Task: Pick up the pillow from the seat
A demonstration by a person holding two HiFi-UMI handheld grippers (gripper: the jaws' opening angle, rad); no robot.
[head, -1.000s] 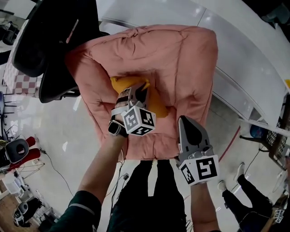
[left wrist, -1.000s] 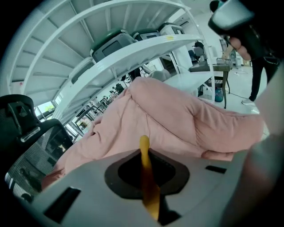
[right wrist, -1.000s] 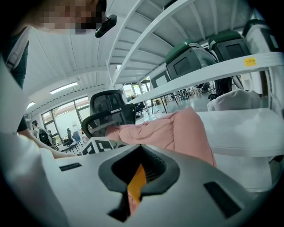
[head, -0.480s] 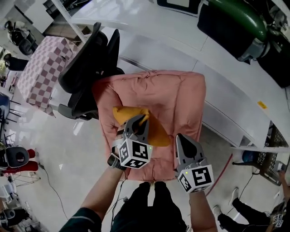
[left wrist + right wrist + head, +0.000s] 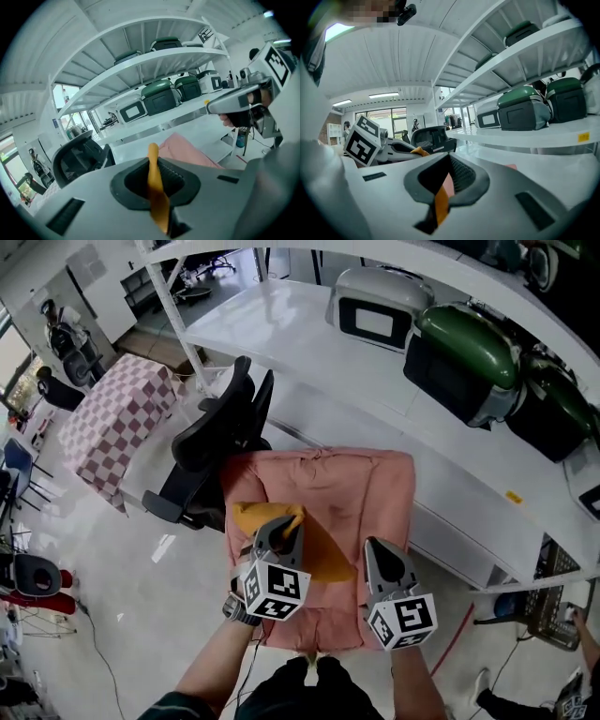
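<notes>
Between the two tools, over the pink seat (image 5: 366, 488), hangs the orange pillow (image 5: 323, 554). Judged from the left gripper view, where the seat shows well below the jaws, the pillow appears clear of it; the head view alone cannot confirm a gap.

Left tool (image 5: 281, 532): jaws nearly together, clamped on a thin fold of orange fabric that stands up through the gap. It takes the pillow at its near-left part.

Right tool (image 5: 377, 554): jaws likewise pinched on a strip of orange fabric, seen in its own view. In the head view it sits at the pillow's right edge, so its bite looks like a corner or hem only.

Reading of the hold: a soft pillow is too thick to take whole, so each tool nips a flattened fold. Two grips set apart share the load and probably keep the limp body from folding or swinging. Both tools point forward and a little down, side by side, near each other but not touching.

Risk note: the right bite looks small and may slip if the tools pull apart.

Surroundings: a black office chair (image 5: 211, 460) stands just beside the seat on the left. A white shelf (image 5: 309, 343) behind carries green-lidded cases (image 5: 464, 357). A checked cloth (image 5: 117, 418) lies further left, well apart.
</notes>
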